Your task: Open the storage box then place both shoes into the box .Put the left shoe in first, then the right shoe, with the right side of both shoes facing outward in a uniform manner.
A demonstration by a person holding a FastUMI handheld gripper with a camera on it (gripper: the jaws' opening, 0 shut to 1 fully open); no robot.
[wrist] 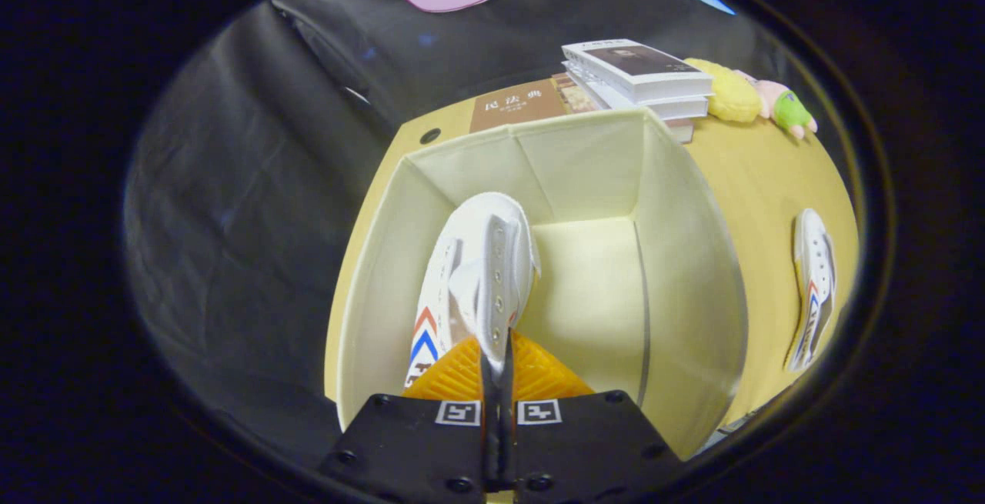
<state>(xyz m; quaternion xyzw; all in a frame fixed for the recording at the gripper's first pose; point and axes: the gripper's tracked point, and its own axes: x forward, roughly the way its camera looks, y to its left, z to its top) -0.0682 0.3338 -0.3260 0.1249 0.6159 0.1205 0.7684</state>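
Note:
A white canvas shoe (479,277) with red and blue chevrons on its side hangs toe-forward inside the open cream storage box (685,258). My gripper (496,358) is shut on the shoe's upper edge by the eyelets, its orange fingers (454,373) pressed together on the canvas. The shoe is over the box's left half, near the left wall. A second matching white shoe (812,285) lies on the yellow table to the right of the box, apart from it.
The box stands on a yellow table (769,181). Behind it lie a brown book (515,104) and a stack of books (642,77). A yellow plush toy (750,96) rests to the right of the stack.

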